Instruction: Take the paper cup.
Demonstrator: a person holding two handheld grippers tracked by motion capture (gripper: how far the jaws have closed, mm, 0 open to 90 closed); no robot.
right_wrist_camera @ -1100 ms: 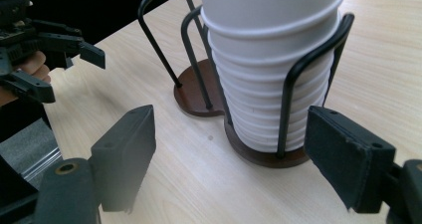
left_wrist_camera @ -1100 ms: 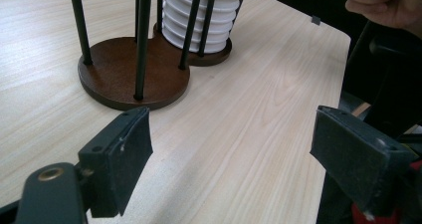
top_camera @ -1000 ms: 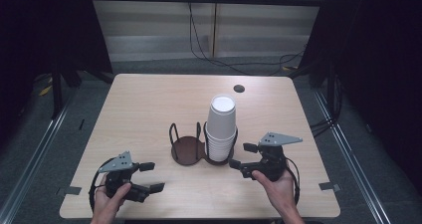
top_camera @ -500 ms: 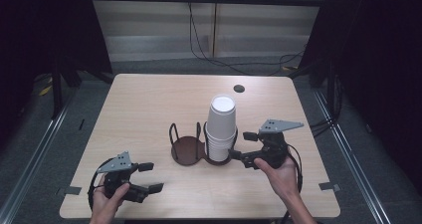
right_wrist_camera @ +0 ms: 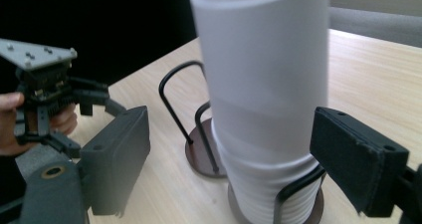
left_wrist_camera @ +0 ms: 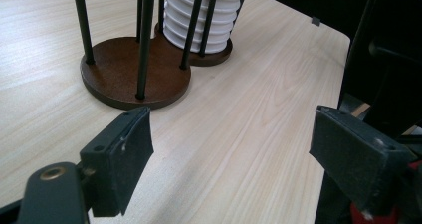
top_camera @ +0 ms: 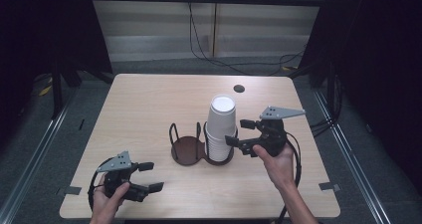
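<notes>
Dark room, cables along the back wall, light wood desk [top_camera: 149, 104] in the middle. Cup stack [top_camera: 222, 127] stands upright in the right ring of the holder [top_camera: 189, 149], roughly mid-desk, a bit toward the front edge. Right gripper [top_camera: 238, 134] is just beside the stack on its right, jaws apart w/ nothing pinched, lined up level so the cups sit between the pads in the right gripper view [right_wrist_camera: 259, 99]. Long axis of the stack is vertical, so imo the squeeze comes from the sides. Left gripper [top_camera: 149, 176] is near the front-left corner, jaws apart and empty, well apart from the cups. Right hand's clearly the nearer one.
</notes>
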